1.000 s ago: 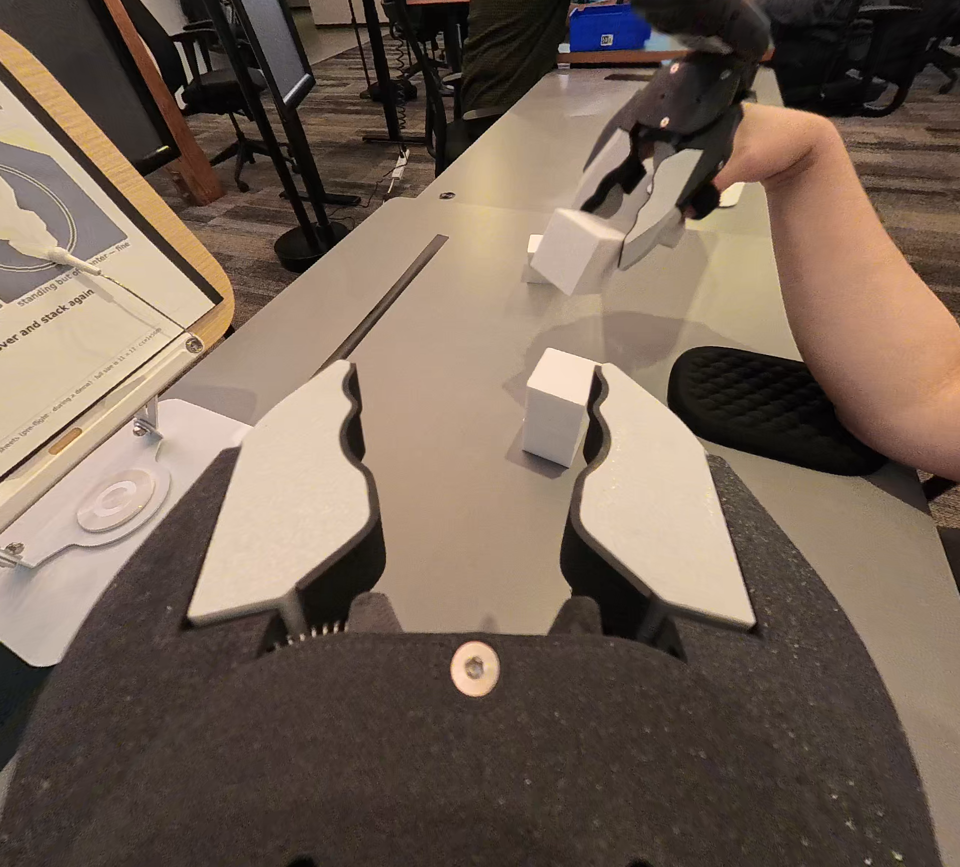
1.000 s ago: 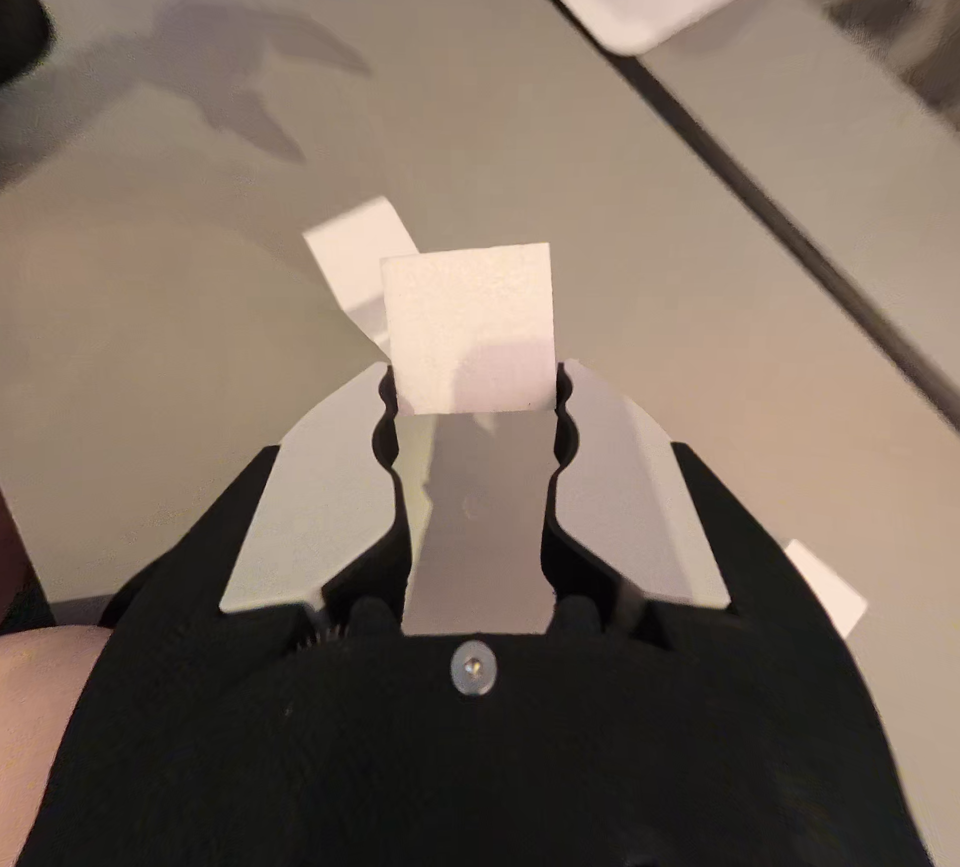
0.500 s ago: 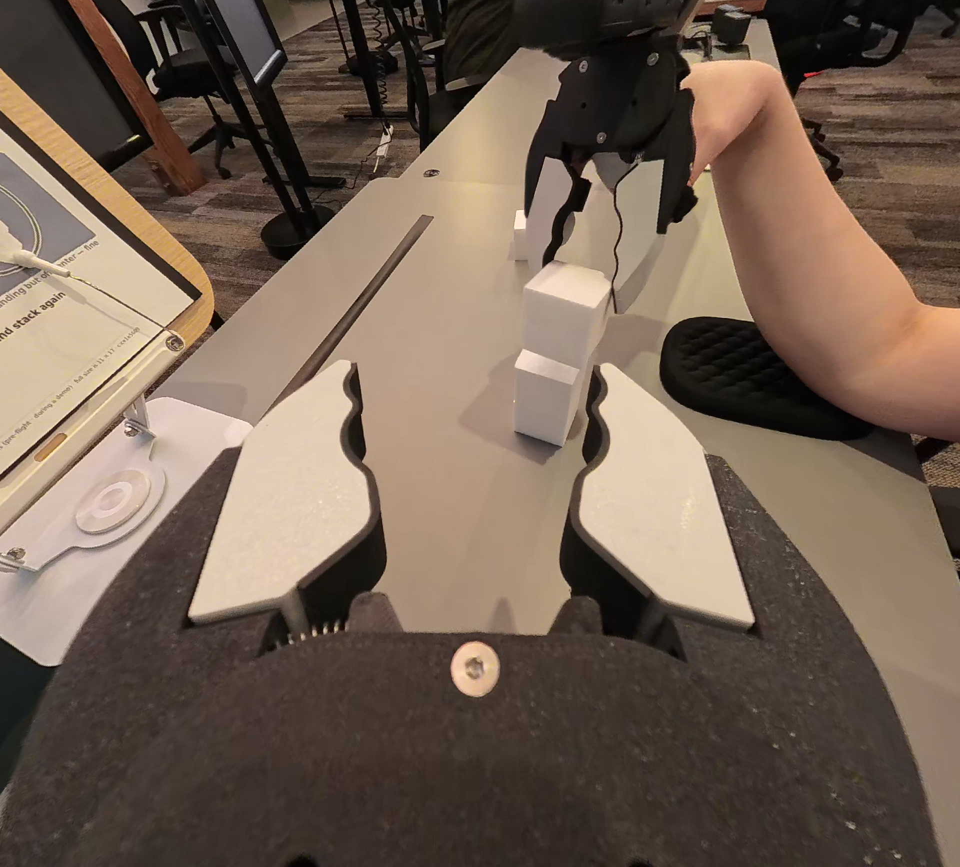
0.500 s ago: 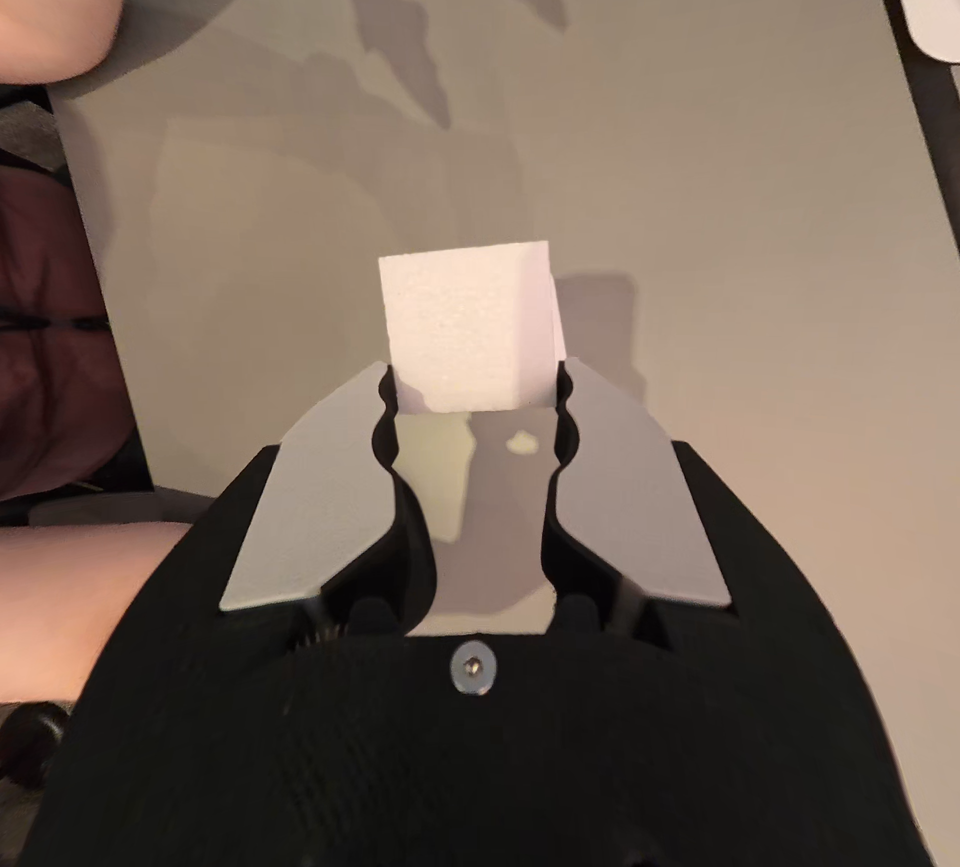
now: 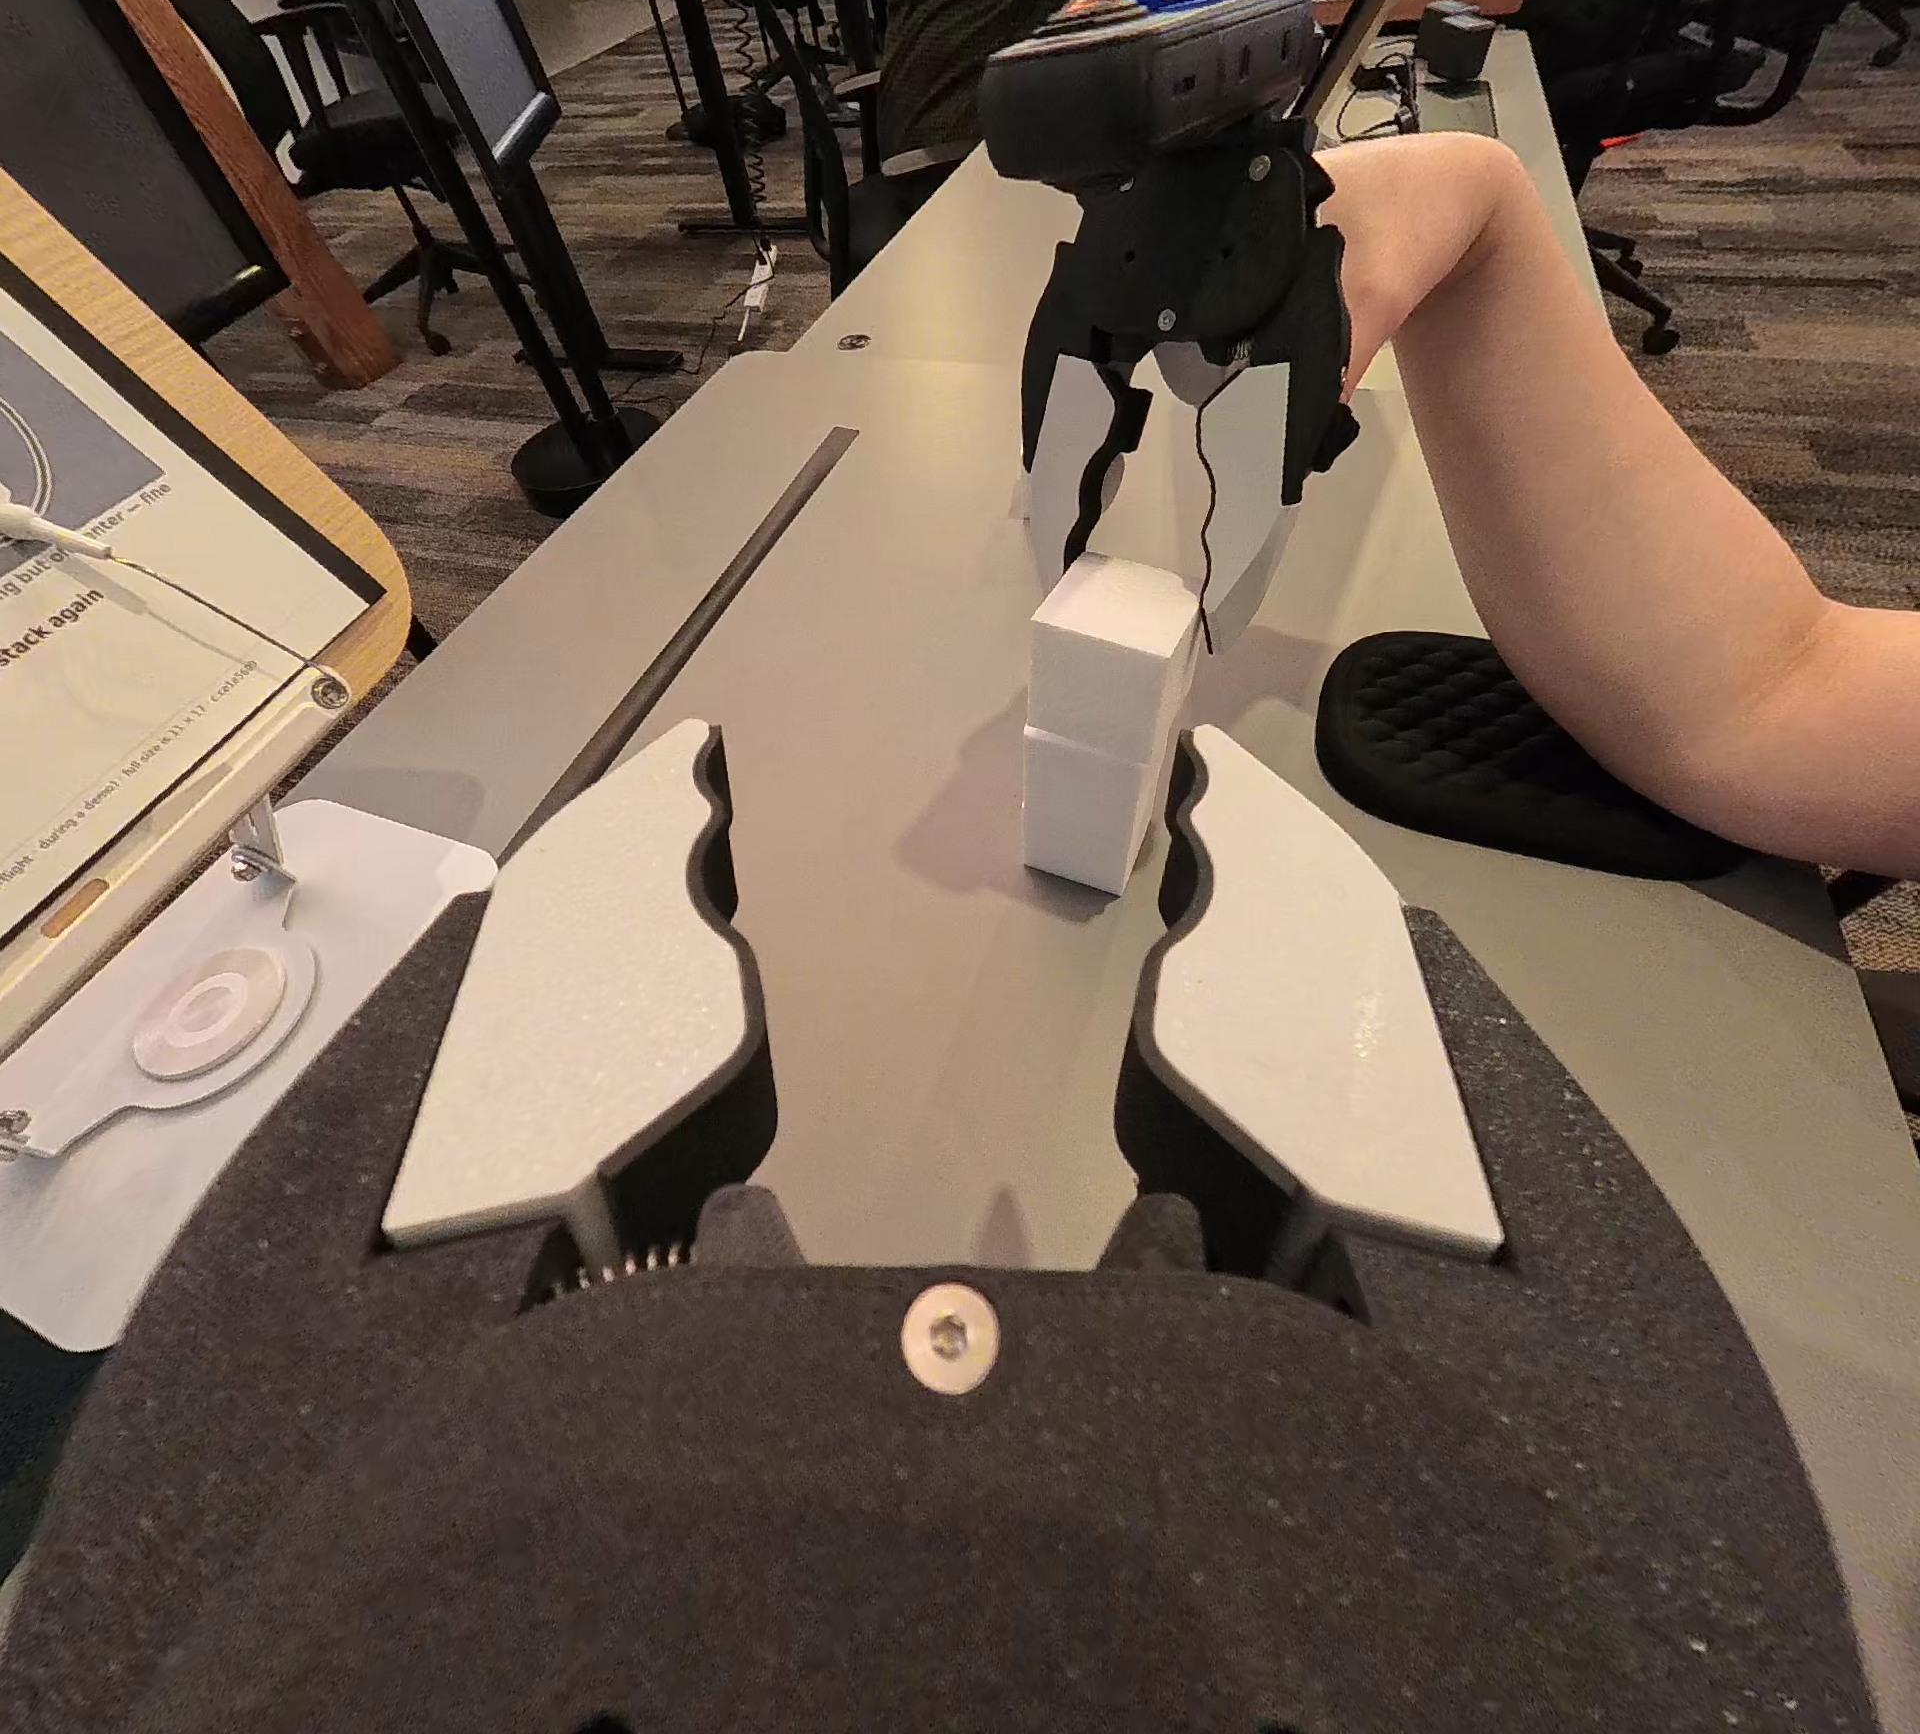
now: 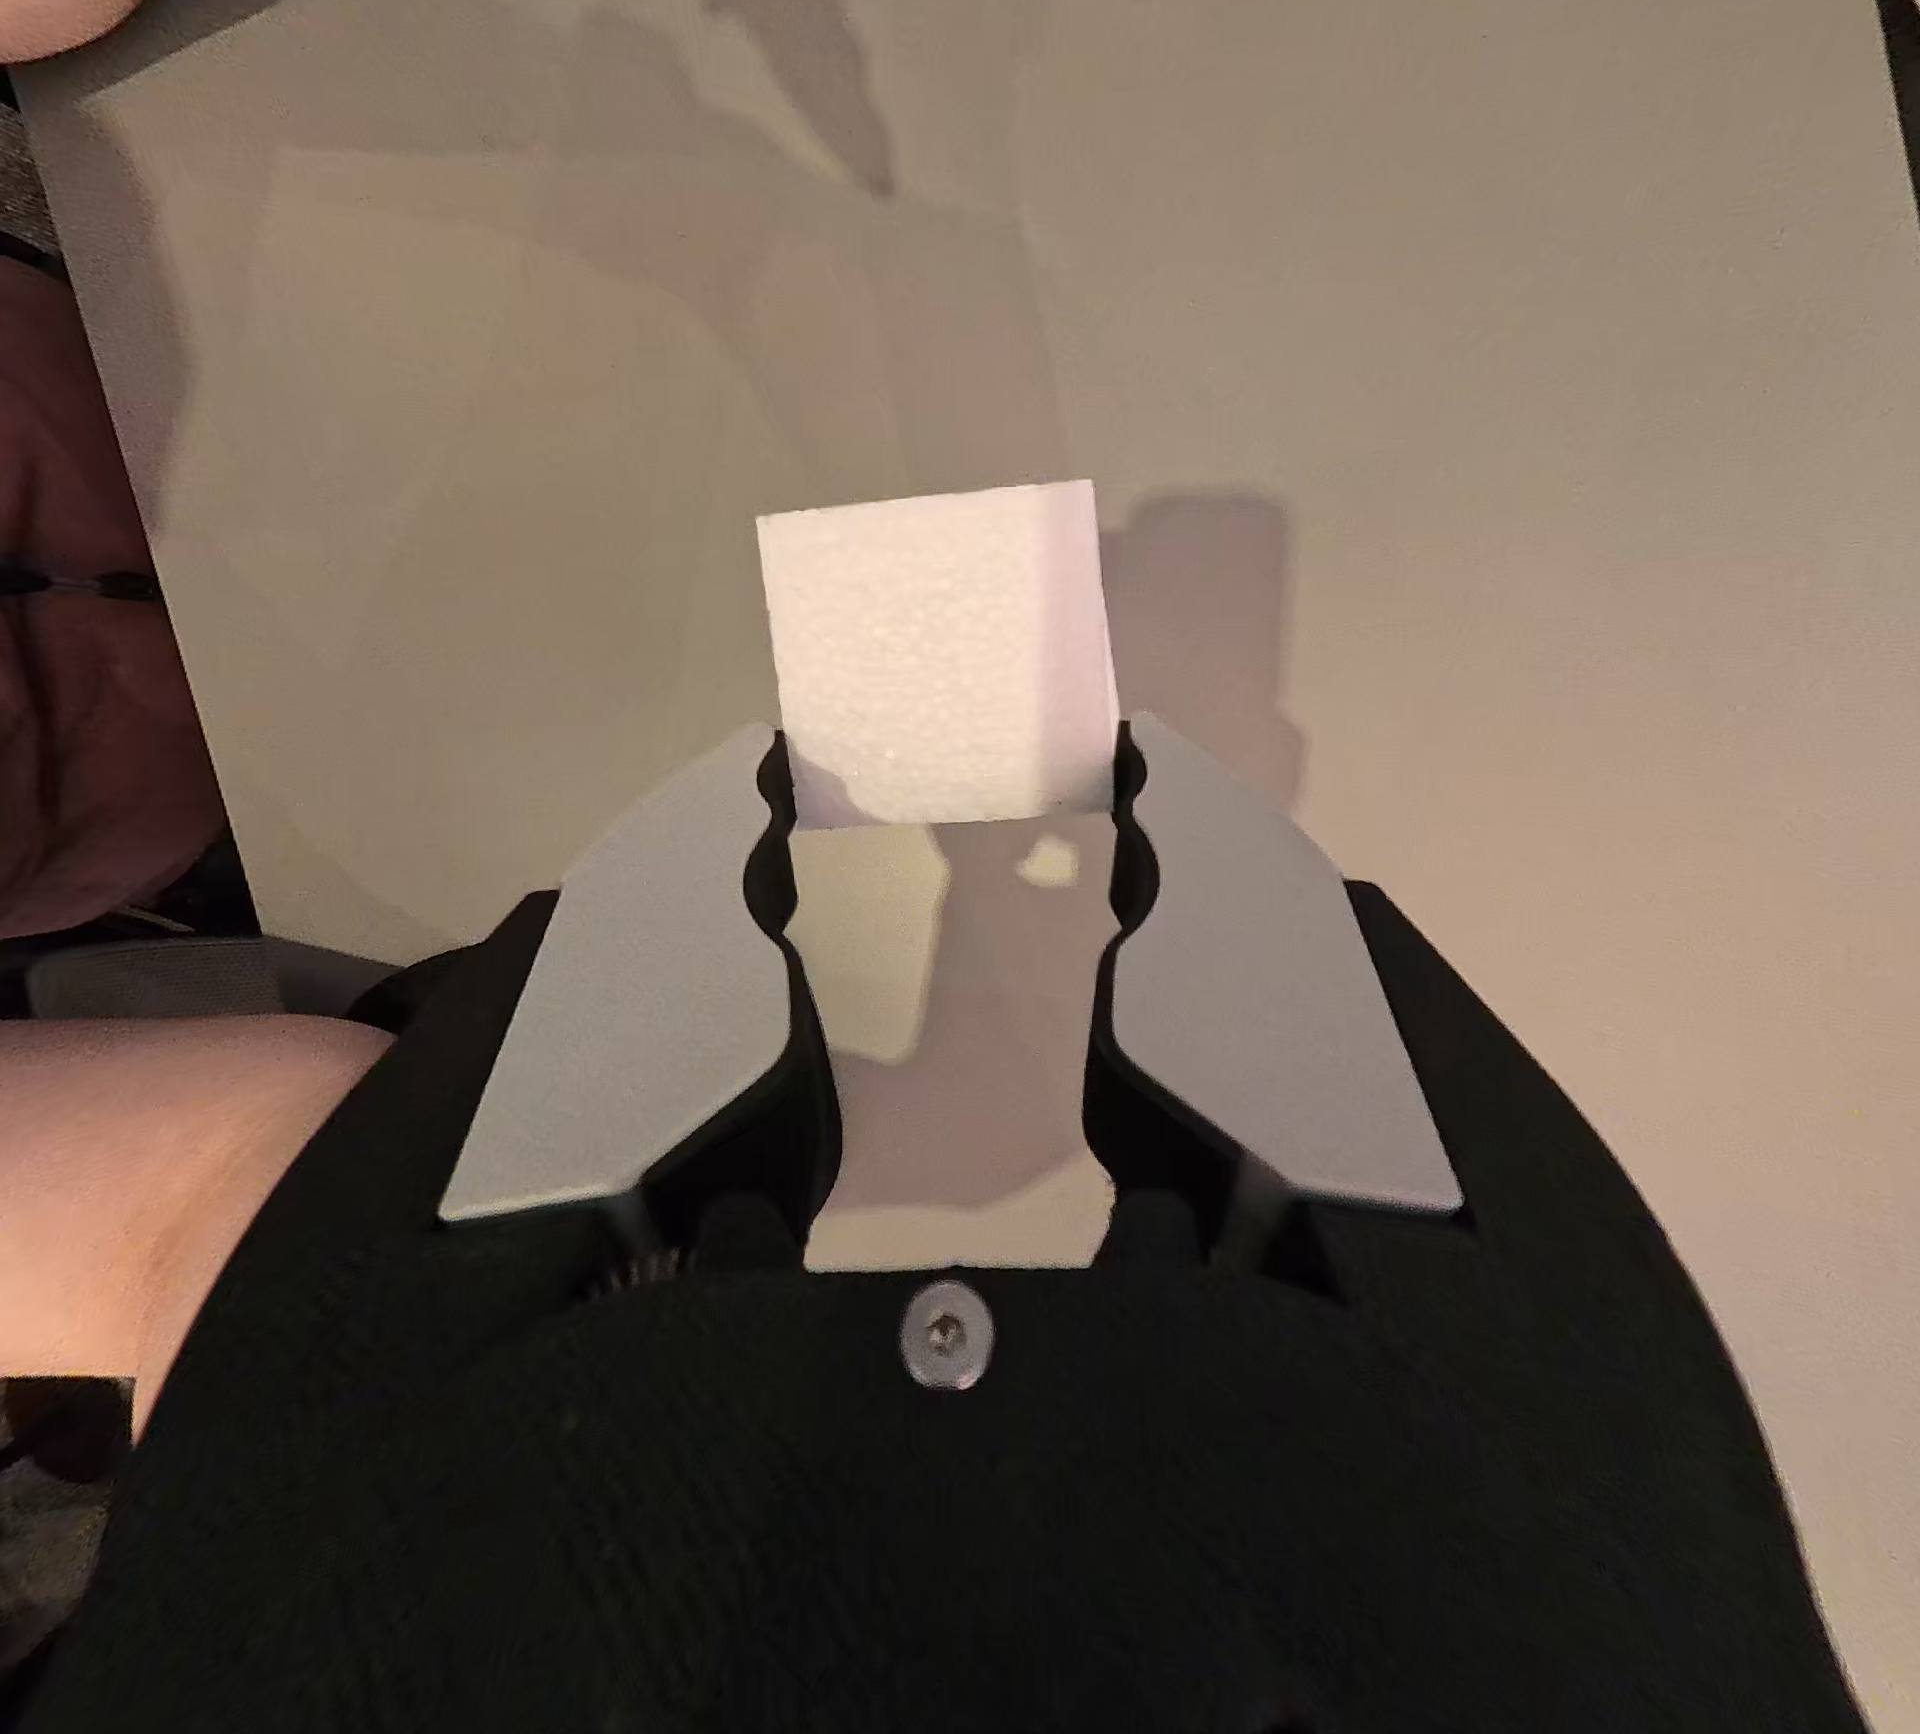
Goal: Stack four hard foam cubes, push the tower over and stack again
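A: Where do the cubes stand?

B: Two are stacked on the grey table [image 5: 883,1009]: the top cube [image 5: 1107,645] sits on the bottom cube [image 5: 1086,806], a little askew. A third cube [image 5: 1023,500] lies farther back, mostly hidden behind the right gripper [image 5: 1153,531].

A: Is that gripper holding the top one?

B: Its fingertips flank it, pointing straight down. In the right wrist view the jaws look to be touching both side faces of the top cube [image 6: 930,661], but I cannot tell whether they pinch it or have just let go.

A: And the left gripper [image 5: 951,817]?

B: Spread wide, empty, low over the table, with the tower just beside its right finger.

A: How will the cubes handle?

B: Very light, I'd judge, stiff and grainy (beaded foam), so not slippery. Take each by two opposite flat sides, squarely, and squeeze gently; a bump would easily shift a tower this light.
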### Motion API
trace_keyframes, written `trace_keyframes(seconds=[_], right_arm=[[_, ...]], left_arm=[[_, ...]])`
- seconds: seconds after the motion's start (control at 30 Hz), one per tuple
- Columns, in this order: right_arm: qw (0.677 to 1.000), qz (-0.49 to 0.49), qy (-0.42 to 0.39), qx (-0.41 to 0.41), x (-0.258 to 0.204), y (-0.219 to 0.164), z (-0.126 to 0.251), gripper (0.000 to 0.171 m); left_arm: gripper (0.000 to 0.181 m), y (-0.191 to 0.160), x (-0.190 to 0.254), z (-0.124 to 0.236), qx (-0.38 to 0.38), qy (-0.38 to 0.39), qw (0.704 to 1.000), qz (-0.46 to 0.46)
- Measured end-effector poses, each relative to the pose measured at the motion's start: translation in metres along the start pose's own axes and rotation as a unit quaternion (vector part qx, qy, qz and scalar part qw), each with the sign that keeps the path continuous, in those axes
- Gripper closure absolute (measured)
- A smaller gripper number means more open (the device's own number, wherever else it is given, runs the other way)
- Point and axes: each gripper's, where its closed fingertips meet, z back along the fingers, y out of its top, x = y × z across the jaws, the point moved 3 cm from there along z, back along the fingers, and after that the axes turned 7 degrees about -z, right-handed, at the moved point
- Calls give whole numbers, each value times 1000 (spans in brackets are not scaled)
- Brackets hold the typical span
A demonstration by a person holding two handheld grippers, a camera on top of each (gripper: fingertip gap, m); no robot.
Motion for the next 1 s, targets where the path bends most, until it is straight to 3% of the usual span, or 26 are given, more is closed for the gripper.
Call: trace_keyframes(seconds=[0.17, 0.27, 0.47, 0.57, 0.67, 0.83, 1.0], right_arm=[[1000, 4, -4, 3, 1, 3, -1, 111], [1000, 12, -7, 12, -1, 3, 1, 101], [987, 13, -56, 153, 6, -9, 52, 91], [941, -117, -200, 246, 68, -49, 96, 94], [845, -287, -351, 283, 139, -118, 123, 100], [810, -369, -389, 236, 171, -183, 96, 91], [816, -399, -370, 194, 177, -204, 73, 82]], left_arm=[[101, 0, 0, 0, 1, -1, 1000, 0], [100, 0, 0, 1, 0, 1, 1000, 1], [100, 2, -1, 6, 6, 3, 1000, 1], [101, 4, -3, 10, 15, 6, 1000, 6], [101, 6, -3, 12, 23, 4, 1000, 9], [101, 7, 0, 14, 22, 0, 1000, 4], [101, 8, 0, 15, 28, -4, 1000, 7]])
